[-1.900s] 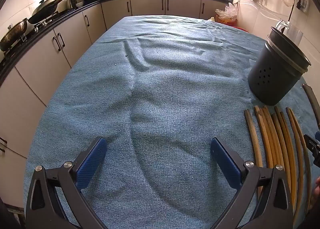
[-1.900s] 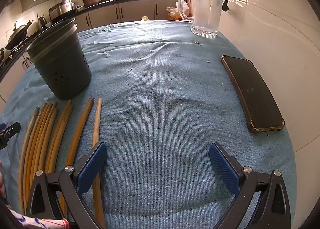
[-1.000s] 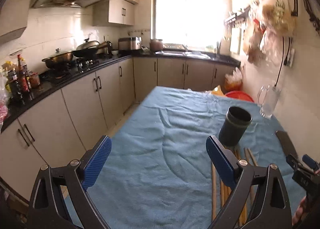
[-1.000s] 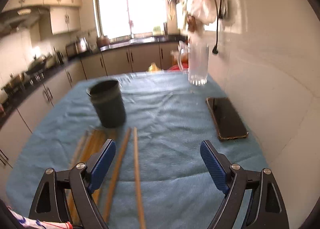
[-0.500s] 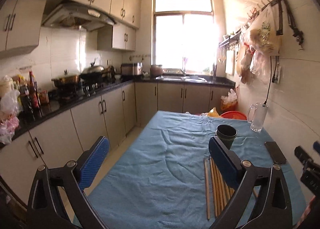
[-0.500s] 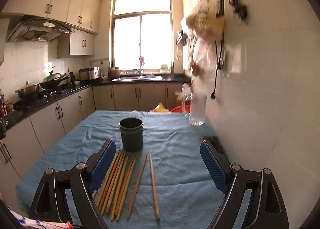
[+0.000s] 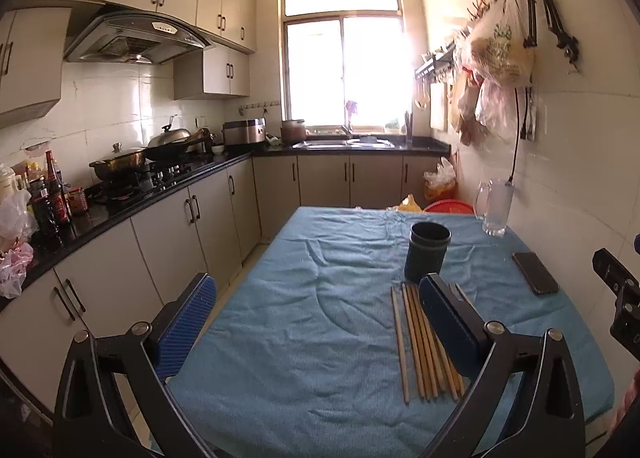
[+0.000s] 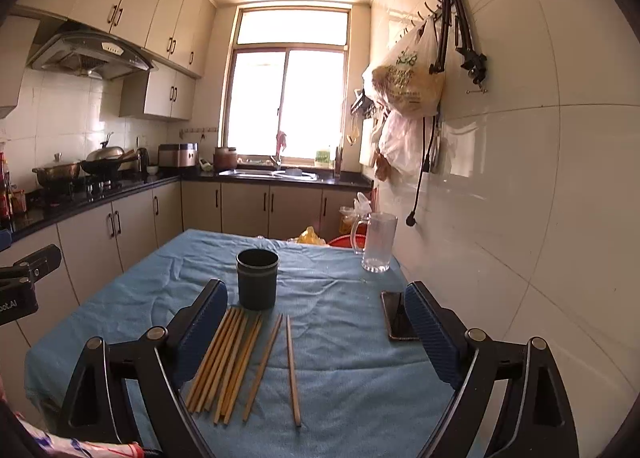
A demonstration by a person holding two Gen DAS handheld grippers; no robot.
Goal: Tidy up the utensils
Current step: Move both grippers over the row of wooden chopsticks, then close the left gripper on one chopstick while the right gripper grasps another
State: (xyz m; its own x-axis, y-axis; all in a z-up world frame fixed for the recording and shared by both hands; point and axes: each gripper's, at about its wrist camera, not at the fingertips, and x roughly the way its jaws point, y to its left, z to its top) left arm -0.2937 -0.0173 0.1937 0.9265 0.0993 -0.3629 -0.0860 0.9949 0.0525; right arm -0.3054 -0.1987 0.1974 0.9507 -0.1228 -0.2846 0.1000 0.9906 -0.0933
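Several wooden chopsticks (image 8: 236, 358) lie side by side on the blue tablecloth (image 8: 340, 378), in front of a dark round utensil holder (image 8: 257, 279). They also show in the left wrist view (image 7: 420, 342), with the holder (image 7: 427, 254) behind them. My left gripper (image 7: 316, 322) is open and empty, held high and back from the table. My right gripper (image 8: 316, 334) is open and empty, also raised above the near table edge. The left gripper's right finger hides part of the chopsticks.
A black phone (image 8: 396, 316) lies at the table's right side by the tiled wall. A glass mug (image 8: 376, 242) stands at the far right corner. Kitchen cabinets and a stove counter (image 7: 132, 194) run along the left. Bags hang on the right wall (image 8: 404, 86).
Both grippers have pulled up and back from close above the tablecloth to a high, distant view of the whole table. Both stayed open. The chopsticks and holder have not moved.
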